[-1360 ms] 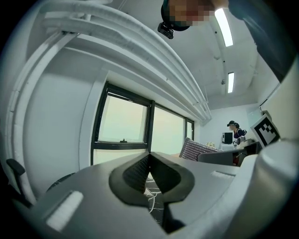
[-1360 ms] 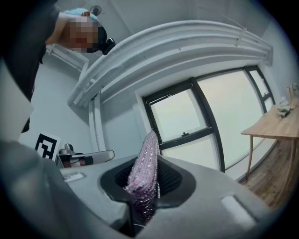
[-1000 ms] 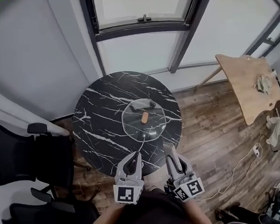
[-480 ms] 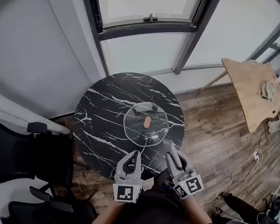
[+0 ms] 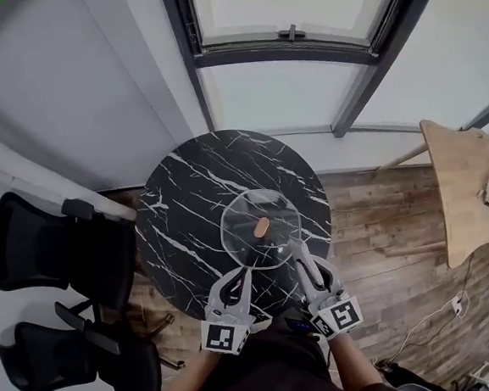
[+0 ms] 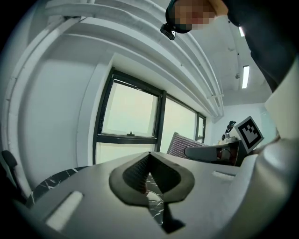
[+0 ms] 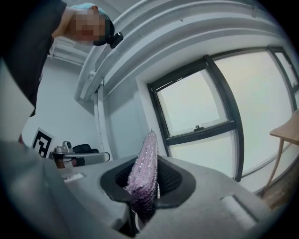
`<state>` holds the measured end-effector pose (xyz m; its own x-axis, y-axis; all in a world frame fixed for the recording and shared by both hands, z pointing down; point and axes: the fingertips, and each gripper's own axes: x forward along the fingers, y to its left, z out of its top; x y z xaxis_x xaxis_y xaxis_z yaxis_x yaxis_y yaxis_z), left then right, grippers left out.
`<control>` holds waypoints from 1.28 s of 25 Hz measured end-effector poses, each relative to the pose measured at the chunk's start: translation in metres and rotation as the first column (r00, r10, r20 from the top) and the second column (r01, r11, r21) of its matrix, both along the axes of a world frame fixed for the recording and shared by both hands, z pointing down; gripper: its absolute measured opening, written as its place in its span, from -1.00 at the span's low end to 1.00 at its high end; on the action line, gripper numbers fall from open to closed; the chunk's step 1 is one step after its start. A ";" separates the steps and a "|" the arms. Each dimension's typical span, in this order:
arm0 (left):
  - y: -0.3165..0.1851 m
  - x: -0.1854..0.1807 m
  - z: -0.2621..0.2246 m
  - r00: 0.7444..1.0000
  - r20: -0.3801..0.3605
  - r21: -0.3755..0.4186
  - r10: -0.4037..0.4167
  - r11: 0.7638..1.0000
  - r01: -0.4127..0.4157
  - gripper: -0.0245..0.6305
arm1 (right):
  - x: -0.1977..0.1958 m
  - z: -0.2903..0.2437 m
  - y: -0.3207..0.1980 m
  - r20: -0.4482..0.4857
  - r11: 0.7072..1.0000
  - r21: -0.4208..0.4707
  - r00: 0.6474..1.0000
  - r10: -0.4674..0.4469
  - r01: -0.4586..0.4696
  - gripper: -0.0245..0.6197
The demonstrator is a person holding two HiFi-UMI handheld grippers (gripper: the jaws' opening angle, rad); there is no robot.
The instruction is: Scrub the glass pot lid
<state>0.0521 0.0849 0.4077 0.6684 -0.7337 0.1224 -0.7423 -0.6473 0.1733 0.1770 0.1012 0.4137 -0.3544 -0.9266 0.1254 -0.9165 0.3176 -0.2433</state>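
Observation:
The round glass pot lid (image 5: 273, 211) with a wooden knob (image 5: 262, 226) lies flat on the black marble table (image 5: 186, 212), near its front right side. My right gripper (image 5: 297, 245) reaches to the lid's near right rim and is shut on a purple scrubbing pad (image 7: 145, 170), which sticks up between its jaws. My left gripper (image 5: 244, 273) hovers over the table's front edge, just short of the lid. Its jaws are shut with nothing in them (image 6: 149, 158).
Two black office chairs (image 5: 41, 251) (image 5: 68, 367) stand left of the table. A wooden table (image 5: 469, 183) with a small rag is at the right. A dark-framed window (image 5: 299, 41) is behind the table, with plank floor (image 5: 383, 221) to its right.
The head view has shifted, so the table sits lower and more centred. Both grippers have come forward, and the right one now reaches the lid's rim.

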 end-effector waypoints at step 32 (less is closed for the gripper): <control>-0.066 0.036 0.093 0.986 0.108 -0.136 -0.128 0.980 0.142 -0.92 | 0.038 0.205 -0.097 -0.323 0.919 -0.279 0.874 -0.365 0.280 -0.70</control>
<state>0.0883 0.0192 0.5010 0.5436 -0.7869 0.2921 -0.8393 -0.5135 0.1785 0.2154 0.0044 0.6191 -0.5196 -0.7028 0.4859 -0.8083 0.5886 -0.0130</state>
